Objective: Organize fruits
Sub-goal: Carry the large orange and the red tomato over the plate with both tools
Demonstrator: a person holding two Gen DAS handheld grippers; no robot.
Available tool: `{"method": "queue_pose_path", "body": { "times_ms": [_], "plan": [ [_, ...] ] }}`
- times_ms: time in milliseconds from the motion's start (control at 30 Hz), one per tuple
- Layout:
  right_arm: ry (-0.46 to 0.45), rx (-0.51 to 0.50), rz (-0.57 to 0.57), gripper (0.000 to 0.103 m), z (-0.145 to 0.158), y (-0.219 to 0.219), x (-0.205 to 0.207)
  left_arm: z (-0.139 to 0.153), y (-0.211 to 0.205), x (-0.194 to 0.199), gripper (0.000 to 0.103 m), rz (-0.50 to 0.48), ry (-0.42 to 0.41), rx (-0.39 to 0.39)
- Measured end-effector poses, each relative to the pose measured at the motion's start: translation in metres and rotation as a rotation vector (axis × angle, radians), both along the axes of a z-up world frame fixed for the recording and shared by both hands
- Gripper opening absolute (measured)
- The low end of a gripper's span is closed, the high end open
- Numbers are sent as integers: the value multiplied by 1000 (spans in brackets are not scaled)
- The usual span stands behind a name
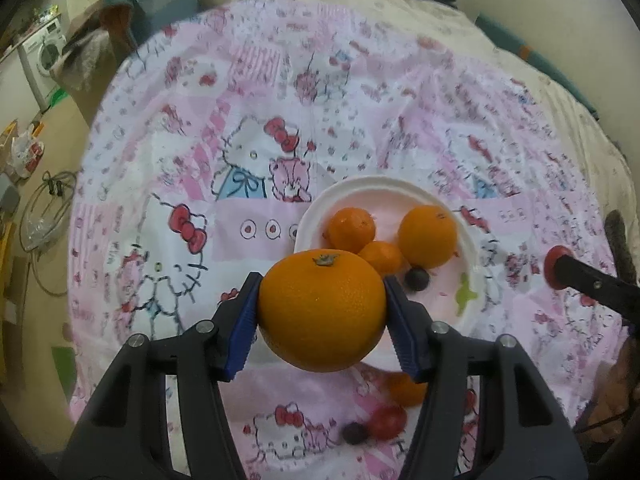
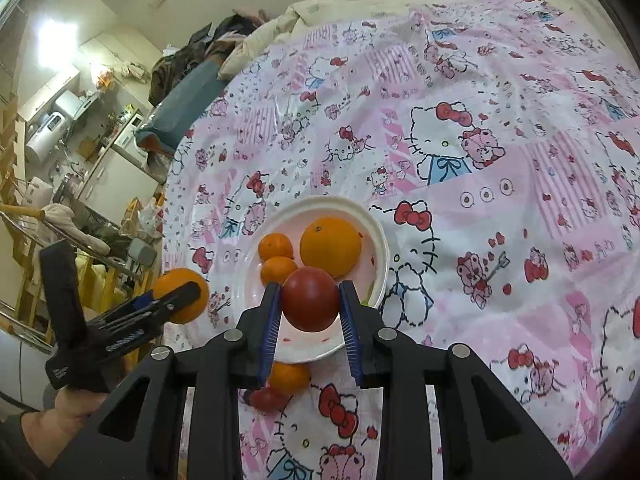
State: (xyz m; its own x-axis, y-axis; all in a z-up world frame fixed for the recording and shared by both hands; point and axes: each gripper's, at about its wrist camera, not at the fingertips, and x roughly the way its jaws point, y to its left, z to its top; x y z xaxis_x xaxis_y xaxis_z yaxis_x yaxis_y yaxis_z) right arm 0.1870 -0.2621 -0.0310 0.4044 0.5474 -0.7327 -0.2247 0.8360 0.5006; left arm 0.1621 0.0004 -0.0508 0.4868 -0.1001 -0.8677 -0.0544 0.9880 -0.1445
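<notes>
Large orange (image 1: 322, 314): round, bright, pebbled skin, dry green stem scar on top; held above the near rim of the plate.
Left gripper (image 1: 322, 312): blue pads clamped on both sides of the large orange.
Tomato (image 2: 310, 299): smooth, deep red, round; held over the plate.
Right gripper (image 2: 310, 304): pads closed on the tomato.
White plate (image 1: 316, 204): holds an orange (image 1: 428, 236), two mandarins (image 1: 352, 229), and a dark grape (image 1: 417, 279).
Off the plate: another mandarin (image 2: 289, 378), a tomato (image 1: 387, 422) and a grape (image 1: 355, 433) lie nearby.
Surface: pink Hello Kitty sheet (image 1: 248, 152).
</notes>
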Motion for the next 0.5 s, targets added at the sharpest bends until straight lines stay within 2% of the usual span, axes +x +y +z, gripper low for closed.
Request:
{"method": "queue_pose_path", "body": {
  "times_ms": [167, 500],
  "plan": [
    [36, -26, 8, 31, -15, 5, 17, -25, -5, 18, 55, -3, 46, -1],
    [101, -66, 51, 31, -45, 20, 38, -34, -17, 42, 55, -35, 36, -77]
  ]
}}
